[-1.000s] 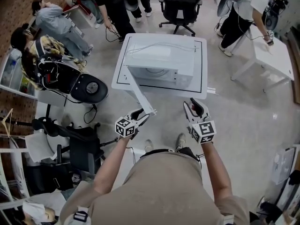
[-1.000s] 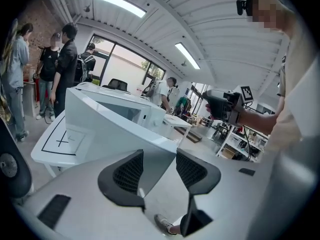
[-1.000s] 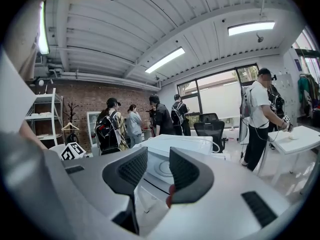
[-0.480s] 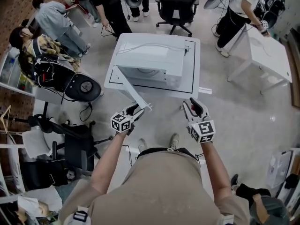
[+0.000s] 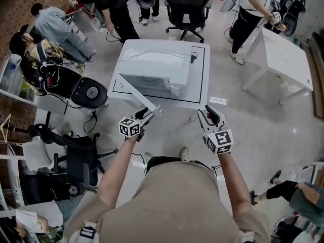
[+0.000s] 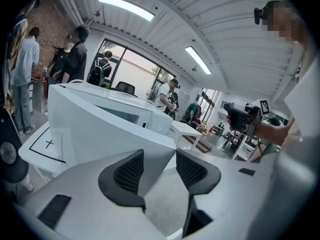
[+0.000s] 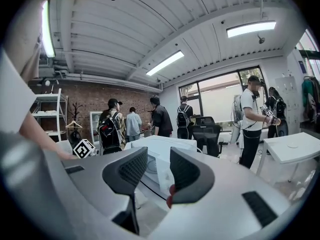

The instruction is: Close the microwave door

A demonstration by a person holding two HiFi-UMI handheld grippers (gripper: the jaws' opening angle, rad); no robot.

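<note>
1. The white microwave (image 5: pixel 159 65) stands on a white table (image 5: pixel 200 87) marked with a black outline, in front of the person.
2. The microwave door (image 5: pixel 135 91) stands open. It is hinged at the oven's left front corner and swings out towards the person, with its free edge nearest them.
3. The left gripper (image 5: pixel 145 115) is at that free edge, with its marker cube (image 5: pixel 130 127) just behind it.
4. In the left gripper view, the left gripper (image 6: pixel 159 158) has its jaws apart. The corner of the door (image 6: pixel 100 129) reaches into the gap between them, close against the left-hand pad (image 6: pixel 129 171). A clear space shows on the other side, and the views do not settle whether the pad touches the door.
5. The right gripper (image 5: pixel 211 116) hangs off the table's near right corner, apart from the oven. Its marker cube (image 5: pixel 219 141) faces up.
6. In the right gripper view, the right gripper (image 7: pixel 159 156) has its jaws spread with nothing between them. The microwave (image 7: pixel 161 145) shows farther off through the gap, and the left gripper's cube (image 7: pixel 83 148) shows at the left.
7. A black office chair (image 5: pixel 188 1) stands beyond the table and a second white table (image 5: pixel 283 52) lies to the right. Several people stand around the room's edges.
</note>
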